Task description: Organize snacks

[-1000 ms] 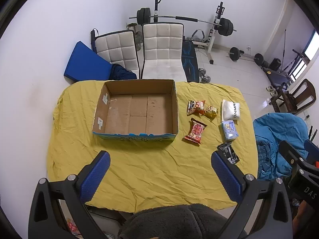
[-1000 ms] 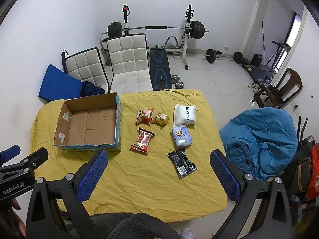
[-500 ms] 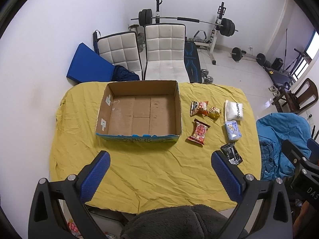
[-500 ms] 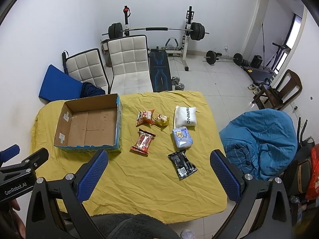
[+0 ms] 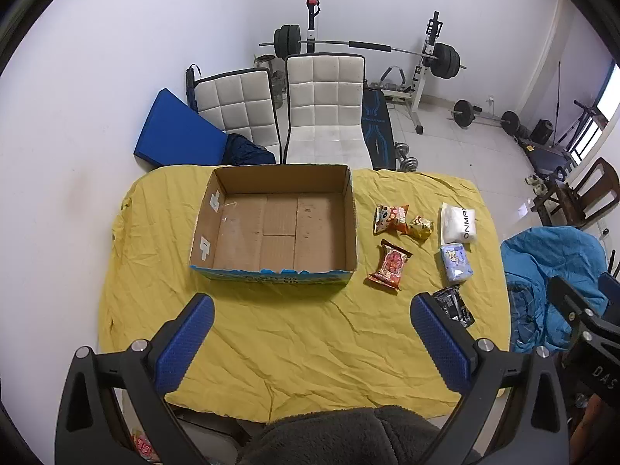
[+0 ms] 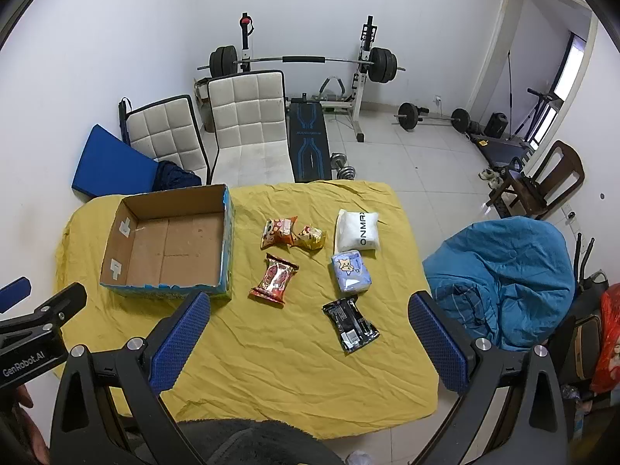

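Both views pulled back slightly; left gripper [image 5: 308, 333], right gripper [image 6: 309, 331] spread wide, empty; snacks unmoved.

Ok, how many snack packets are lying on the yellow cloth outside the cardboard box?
6: orange packet touching gold packet at the back, white packet to their right, red packet in the middle, pale blue packet beside it, black packet nearest. None seem hidden.

Both wrist views look down from high, well back; both share the yellow table [image 5: 294, 333] [image 6: 271, 364].
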`<action>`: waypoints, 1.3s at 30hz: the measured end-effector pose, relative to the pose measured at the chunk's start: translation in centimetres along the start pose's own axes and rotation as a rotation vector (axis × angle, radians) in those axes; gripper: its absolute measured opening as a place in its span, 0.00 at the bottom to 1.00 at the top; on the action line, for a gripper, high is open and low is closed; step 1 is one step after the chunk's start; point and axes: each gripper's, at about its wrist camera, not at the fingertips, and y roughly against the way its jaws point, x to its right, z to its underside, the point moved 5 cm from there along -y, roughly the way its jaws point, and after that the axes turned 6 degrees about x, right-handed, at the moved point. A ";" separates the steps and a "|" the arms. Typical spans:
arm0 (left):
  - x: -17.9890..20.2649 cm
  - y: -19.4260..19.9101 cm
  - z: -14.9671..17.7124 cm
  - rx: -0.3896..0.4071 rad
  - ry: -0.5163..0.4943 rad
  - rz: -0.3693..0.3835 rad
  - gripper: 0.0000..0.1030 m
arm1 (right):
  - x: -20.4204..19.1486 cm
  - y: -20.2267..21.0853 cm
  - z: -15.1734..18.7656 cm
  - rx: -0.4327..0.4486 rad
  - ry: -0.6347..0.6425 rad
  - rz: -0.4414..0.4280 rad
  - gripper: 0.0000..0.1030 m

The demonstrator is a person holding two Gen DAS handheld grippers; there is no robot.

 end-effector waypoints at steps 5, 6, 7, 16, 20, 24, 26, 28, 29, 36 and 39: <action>0.1 0.1 0.3 -0.008 -0.001 0.000 1.00 | -0.1 -0.3 0.2 -0.010 0.003 -0.002 1.00; 0.1 0.1 0.3 -0.008 -0.002 0.000 1.00 | -0.1 -0.3 0.2 -0.009 0.004 -0.003 1.00; 0.1 0.1 0.3 -0.009 -0.005 -0.003 1.00 | 0.0 -0.3 0.2 -0.009 0.003 -0.003 1.00; 0.4 0.2 0.7 -0.016 -0.008 -0.002 1.00 | 0.1 -0.2 0.8 0.003 0.011 -0.010 1.00; 0.4 0.2 0.8 -0.016 -0.007 0.000 1.00 | 0.1 -0.2 0.9 0.001 0.010 -0.011 1.00; 0.4 0.3 0.9 -0.016 -0.010 -0.004 1.00 | 0.3 0.0 1.2 0.001 0.010 -0.011 1.00; 0.4 0.3 0.9 -0.017 -0.007 -0.001 1.00 | 0.2 0.1 1.2 0.001 0.011 -0.011 1.00; 0.5 0.3 1.0 -0.017 -0.008 -0.003 1.00 | 0.2 0.1 1.3 0.002 0.011 -0.013 1.00; 0.4 0.2 0.9 -0.017 -0.010 -0.003 1.00 | 0.2 0.1 1.3 0.002 0.012 -0.014 1.00; 0.3 0.1 1.8 -0.027 -0.005 -0.007 1.00 | 0.2 0.1 1.5 -0.007 0.003 -0.026 1.00; 0.3 -0.1 2.0 -0.030 -0.003 -0.003 1.00 | 0.3 0.0 1.5 -0.015 0.001 -0.028 1.00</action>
